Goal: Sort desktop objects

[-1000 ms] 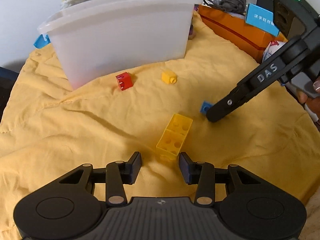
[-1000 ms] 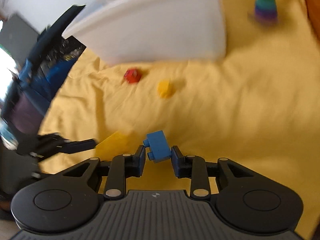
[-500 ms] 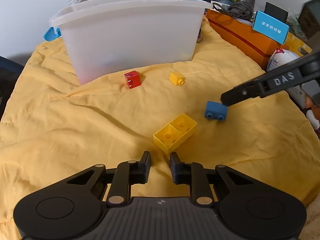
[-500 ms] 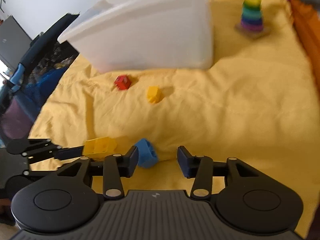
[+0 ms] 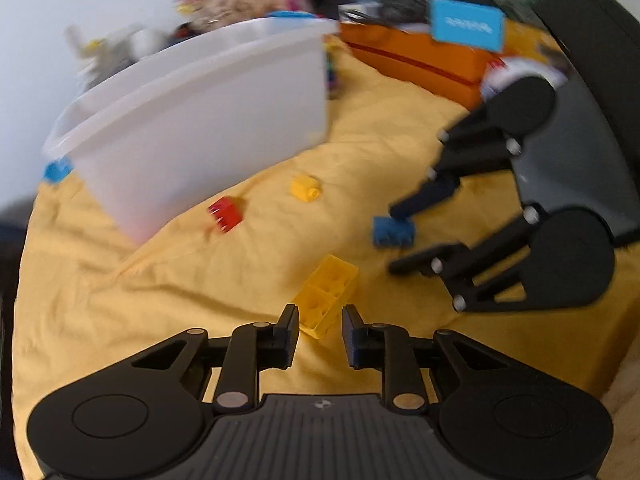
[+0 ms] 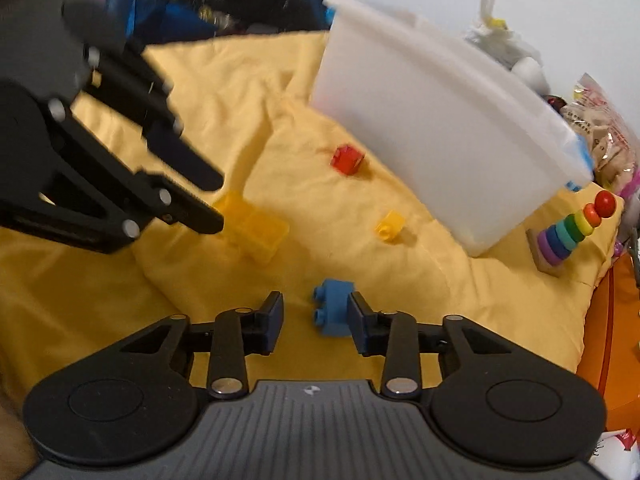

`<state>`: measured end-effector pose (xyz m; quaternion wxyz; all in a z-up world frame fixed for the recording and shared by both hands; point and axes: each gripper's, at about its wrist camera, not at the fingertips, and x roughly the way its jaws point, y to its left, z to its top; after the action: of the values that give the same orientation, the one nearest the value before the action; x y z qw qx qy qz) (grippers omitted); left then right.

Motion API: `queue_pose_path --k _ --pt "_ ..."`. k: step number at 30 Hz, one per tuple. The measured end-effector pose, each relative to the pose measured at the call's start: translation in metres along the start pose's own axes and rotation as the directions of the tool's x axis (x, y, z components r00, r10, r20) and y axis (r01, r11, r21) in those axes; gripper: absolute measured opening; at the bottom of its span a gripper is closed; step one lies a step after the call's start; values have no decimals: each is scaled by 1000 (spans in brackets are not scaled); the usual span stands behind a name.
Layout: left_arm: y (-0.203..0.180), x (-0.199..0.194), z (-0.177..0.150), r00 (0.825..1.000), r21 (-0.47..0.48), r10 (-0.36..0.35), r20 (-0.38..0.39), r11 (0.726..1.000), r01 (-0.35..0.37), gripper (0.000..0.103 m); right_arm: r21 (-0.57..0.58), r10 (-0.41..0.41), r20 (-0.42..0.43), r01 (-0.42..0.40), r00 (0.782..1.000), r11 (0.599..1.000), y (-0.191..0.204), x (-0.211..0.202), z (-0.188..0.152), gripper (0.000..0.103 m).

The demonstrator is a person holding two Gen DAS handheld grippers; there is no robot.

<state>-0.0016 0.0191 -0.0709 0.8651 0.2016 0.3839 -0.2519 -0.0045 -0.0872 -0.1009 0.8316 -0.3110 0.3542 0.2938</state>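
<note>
On the yellow cloth (image 5: 168,292), a blue brick (image 6: 334,307) is seen between the spread right tool (image 6: 316,320), and a yellow brick (image 5: 326,296) before the spread left tool (image 5: 320,336).

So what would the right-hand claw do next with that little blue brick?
Probably close. The right gripper is open, straddling the blue brick, which lies on the yellow cloth against one finger. Closing should pinch it for lifting toward the white bin.

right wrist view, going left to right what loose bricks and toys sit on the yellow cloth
large yellow brick → blue brick → red brick → small yellow brick → rainbow ring stacker
</note>
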Motion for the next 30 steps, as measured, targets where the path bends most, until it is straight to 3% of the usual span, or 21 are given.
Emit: queue_pose_path --k 2,4,9,13,17,20,22,25,27,30 --pt "-3 5 3 1000 52 -4 -13 999 5 35 -15 -34 -5 34 999 999 0 6 -1 37" --pt "-3 9 4 1000 73 4 -19 997 -3 35 23 -42 -16 43 999 999 -8 10 -2 29" --pt "1 15 6 999 53 -28 -18 998 29 35 240 46 -21 -40 999 970 -40 12 -10 28" --pt "16 21 8 994 -102 -106 -22 989 103 29 337 81 -17 -71 997 939 -48 12 -15 23" --pt "41 30 4 985 -316 -174 0 934 165 30 352 80 -13 -71 997 933 -46 13 -15 22" --pt "31 36 9 995 -175 -89 -36 981 81 33 371 83 -9 -74 996 926 -47 13 -16 22" --pt "25 40 11 997 -87 -25 -69 996 19 36 377 89 -8 -79 996 923 -48 13 -17 22" --pt "13 21 14 999 25 41 2 999 -41 40 373 87 -8 -78 996 924 -48 13 -17 22" --pt "-5 8 13 995 198 75 61 976 -86 49 376 88 -7 -79 996 923 -48 12 -18 22" --pt "-34 15 6 994 469 94 63 876 -112 51 382 93 -5 -85 996 920 -50 12 -19 22"
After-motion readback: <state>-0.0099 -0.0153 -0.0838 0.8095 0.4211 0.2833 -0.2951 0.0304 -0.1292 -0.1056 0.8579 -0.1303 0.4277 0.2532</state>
